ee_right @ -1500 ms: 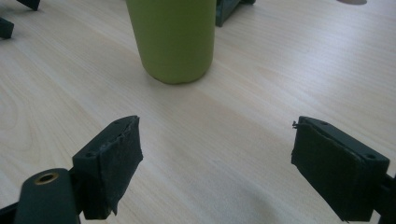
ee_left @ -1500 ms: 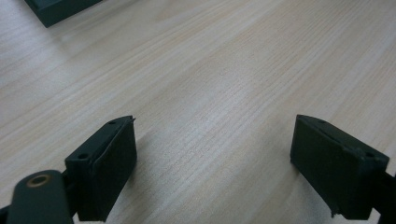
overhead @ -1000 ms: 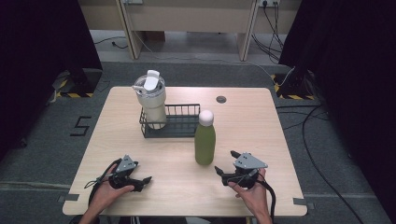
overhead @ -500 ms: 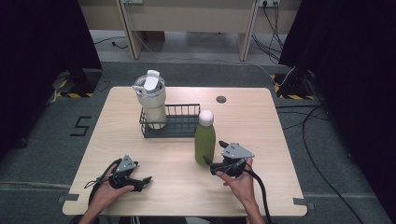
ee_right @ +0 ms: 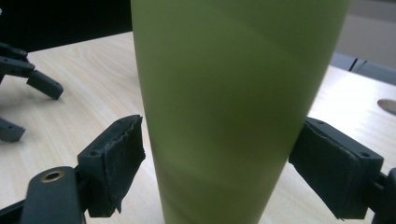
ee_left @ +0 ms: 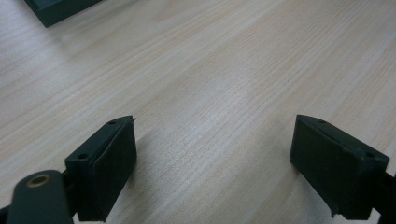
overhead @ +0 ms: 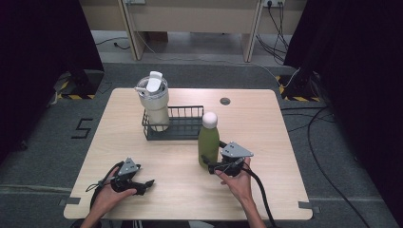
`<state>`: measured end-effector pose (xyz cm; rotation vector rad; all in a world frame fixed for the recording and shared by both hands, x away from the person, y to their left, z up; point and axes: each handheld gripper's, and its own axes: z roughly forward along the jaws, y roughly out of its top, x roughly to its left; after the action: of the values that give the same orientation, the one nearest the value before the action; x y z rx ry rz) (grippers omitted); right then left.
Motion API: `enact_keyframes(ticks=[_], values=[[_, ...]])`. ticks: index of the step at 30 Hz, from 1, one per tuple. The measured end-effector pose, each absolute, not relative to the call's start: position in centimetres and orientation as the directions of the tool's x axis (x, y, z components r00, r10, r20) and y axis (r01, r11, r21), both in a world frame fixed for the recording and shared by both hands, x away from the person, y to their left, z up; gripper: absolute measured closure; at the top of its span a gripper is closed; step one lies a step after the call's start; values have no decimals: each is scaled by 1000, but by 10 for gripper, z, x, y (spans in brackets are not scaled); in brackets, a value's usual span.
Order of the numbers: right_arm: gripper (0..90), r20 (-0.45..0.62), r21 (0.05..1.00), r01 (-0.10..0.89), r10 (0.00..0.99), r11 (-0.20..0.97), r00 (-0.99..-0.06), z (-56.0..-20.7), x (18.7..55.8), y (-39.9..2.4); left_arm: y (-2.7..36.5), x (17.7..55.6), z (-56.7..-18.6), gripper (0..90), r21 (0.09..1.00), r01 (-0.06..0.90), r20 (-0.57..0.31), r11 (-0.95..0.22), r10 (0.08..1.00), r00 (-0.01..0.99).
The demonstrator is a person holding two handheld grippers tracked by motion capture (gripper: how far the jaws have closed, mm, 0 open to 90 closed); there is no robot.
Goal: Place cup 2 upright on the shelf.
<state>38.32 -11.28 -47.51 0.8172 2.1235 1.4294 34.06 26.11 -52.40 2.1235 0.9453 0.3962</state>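
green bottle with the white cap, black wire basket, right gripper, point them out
green bottle with white cap [overhead: 208, 145], high view, green body
black wire basket [overhead: 183, 122], high view, front wire wall
right gripper [ee_right: 217, 175], right gripper view, midway between fingertips

Green bottle [ee_right: 233, 107] stands upright on the wooden counter [ee_right: 88, 79], dead centre between the right tongs [ee_right: 219, 172]. The 2 black jaws sit spread, 1 on each side of the bottle's lower body; left pad just beside it, right pad at its edge, contact unclear. Left tongs [ee_right: 28, 93] visible far left on the counter, well apart.
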Motion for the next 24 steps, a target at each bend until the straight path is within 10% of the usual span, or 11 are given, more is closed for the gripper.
enact_keyframes(ticks=[24], values=[[186, -5, 947, 218, 688, 236, -726, -492, 400, -101, 261, 341, -524, 139, 751, 498, -24, -434, 735, 677]])
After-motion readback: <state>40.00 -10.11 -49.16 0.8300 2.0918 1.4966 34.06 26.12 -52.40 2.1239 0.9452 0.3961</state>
